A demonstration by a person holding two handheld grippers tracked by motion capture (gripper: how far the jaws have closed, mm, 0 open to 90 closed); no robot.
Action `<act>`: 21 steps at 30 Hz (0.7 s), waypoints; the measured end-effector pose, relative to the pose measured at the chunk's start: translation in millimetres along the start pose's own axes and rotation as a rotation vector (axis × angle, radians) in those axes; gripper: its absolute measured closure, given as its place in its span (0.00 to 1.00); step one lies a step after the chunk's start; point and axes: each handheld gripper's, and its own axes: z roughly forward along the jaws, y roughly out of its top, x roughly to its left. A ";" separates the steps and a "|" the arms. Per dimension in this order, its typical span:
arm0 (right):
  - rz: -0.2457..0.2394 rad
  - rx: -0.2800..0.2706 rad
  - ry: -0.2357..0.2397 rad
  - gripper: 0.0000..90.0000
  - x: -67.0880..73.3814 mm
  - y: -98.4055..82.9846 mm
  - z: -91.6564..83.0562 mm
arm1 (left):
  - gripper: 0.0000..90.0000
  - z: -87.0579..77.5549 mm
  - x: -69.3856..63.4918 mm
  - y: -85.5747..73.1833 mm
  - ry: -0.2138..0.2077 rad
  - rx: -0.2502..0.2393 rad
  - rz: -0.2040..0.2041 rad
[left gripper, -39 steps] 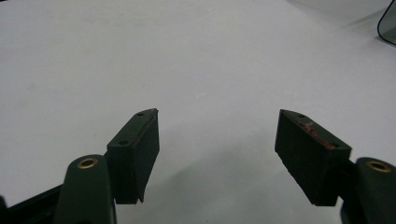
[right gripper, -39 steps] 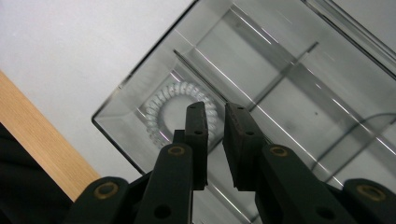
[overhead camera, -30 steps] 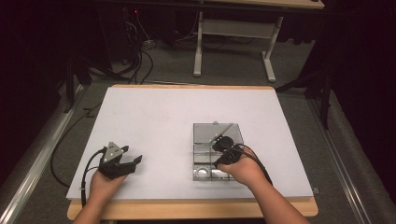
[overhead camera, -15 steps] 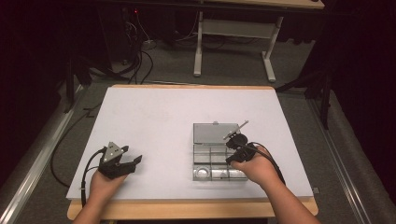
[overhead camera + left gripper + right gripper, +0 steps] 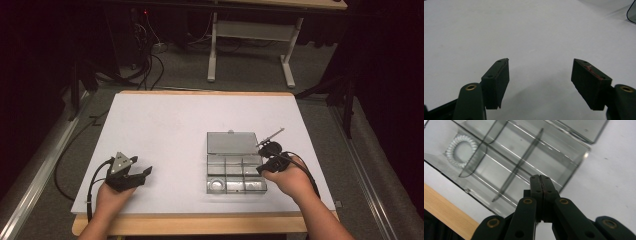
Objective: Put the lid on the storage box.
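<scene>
Since a second ago my right hand-held gripper (image 5: 270, 156) has drawn back from over the clear compartment box (image 5: 235, 172) to its right edge; the left one hasn't shifted. Right jaws are pressed flat together with nothing between them in the right gripper view, tips hovering over the box's near corner. A thin metal rod (image 5: 271, 136) sticks up and away from that gripper in the high view; I cannot tell what it is. Box sits right of center on the white table (image 5: 165, 130), lid (image 5: 231, 142) folded open flat behind it. A clear coiled hair tie (image 5: 461, 150) lies in a corner compartment. Left hand-held gripper (image 5: 134, 172) rests near the table's front-left, jaws spread wide over bare surface.
</scene>
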 end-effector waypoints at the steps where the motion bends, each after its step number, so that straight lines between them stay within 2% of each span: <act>1: 0.002 0.003 -0.007 1.00 -2.7 -1.4 -1.3 | 0.35 0.0 0.0 0.0 0.000 0.000 0.000; 9: 0.050 -0.011 -0.044 1.00 -24.9 -15.7 -4.7 | 0.35 0.1 0.6 0.1 -0.001 0.003 -0.005; 21: 0.111 -0.005 -0.070 1.00 -48.6 -37.5 8.4 | 0.35 -0.1 0.7 0.0 0.000 -0.001 -0.010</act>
